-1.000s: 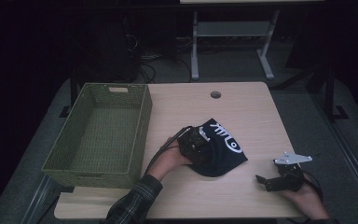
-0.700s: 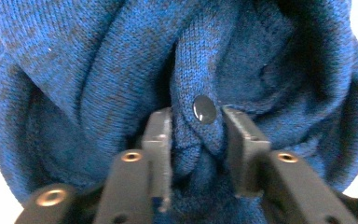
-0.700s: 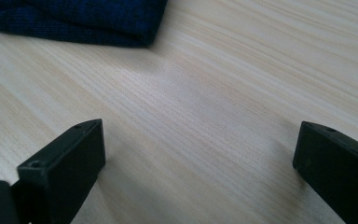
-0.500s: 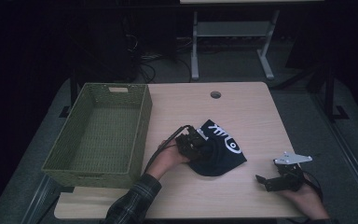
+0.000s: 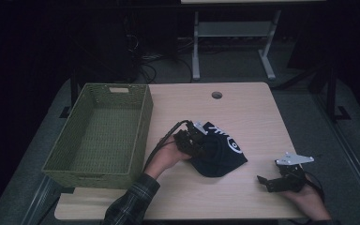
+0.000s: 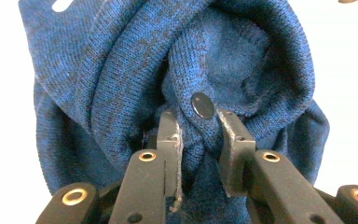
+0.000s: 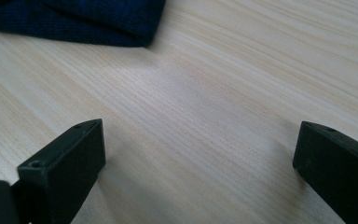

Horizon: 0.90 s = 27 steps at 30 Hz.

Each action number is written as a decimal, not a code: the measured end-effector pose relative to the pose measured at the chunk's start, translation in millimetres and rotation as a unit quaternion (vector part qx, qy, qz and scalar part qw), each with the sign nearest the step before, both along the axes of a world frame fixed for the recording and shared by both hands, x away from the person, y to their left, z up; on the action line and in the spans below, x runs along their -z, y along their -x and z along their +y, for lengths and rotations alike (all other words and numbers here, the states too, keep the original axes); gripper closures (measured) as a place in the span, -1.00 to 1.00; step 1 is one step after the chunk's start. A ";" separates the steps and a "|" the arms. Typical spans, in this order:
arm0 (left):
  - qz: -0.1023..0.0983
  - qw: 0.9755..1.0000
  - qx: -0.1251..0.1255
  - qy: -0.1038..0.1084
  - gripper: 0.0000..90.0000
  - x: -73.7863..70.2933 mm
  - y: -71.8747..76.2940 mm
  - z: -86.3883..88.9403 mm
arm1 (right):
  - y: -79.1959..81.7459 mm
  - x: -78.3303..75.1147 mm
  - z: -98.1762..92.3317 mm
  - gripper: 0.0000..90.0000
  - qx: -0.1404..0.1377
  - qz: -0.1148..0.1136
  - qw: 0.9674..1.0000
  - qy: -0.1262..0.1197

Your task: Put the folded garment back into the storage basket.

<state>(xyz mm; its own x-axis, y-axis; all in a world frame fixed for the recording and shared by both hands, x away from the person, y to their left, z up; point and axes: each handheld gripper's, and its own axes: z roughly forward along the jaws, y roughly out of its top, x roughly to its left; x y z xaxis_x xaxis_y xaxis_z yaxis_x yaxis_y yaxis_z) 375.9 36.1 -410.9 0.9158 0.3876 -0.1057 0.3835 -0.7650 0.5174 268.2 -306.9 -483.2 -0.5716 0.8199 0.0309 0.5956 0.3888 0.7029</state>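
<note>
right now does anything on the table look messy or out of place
Only the dark blue knit garment: it lies crumpled mid-table beside the green basket, a fold pinched in the left gripper. The right gripper sits open over bare wood.

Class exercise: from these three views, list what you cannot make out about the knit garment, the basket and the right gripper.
- Garment: high view too dark and bunched for its type or white print; left gripper view cuts off its edges.
- Basket: near wall hides the floor's near strip.
- Right gripper: high view too small; its own view shows wide-apart jaws.
</note>
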 end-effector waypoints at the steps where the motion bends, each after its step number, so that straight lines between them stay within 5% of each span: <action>1: 0.001 1.000 -0.001 0.001 0.62 -1.6 -0.1 0.4 | 0.0 0.0 0.0 -0.96 0.000 0.000 1.000 0.000; 9: 0.003 1.000 -0.013 0.028 0.61 -15.9 0.7 6.3 | 0.0 0.0 0.0 -0.96 0.000 0.000 1.000 0.000; 27: -0.010 0.999 -0.019 0.040 0.61 -66.7 -1.2 15.3 | 0.0 0.0 0.0 -0.96 0.000 0.000 1.000 0.000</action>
<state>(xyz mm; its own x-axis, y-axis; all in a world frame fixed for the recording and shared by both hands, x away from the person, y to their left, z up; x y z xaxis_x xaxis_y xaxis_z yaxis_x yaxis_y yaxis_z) 377.1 51.3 -344.2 0.9025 0.4140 -0.1188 0.4008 -0.7061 0.5838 268.2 -306.9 -483.2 -0.5716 0.8199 0.0310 0.5956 0.3886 0.7030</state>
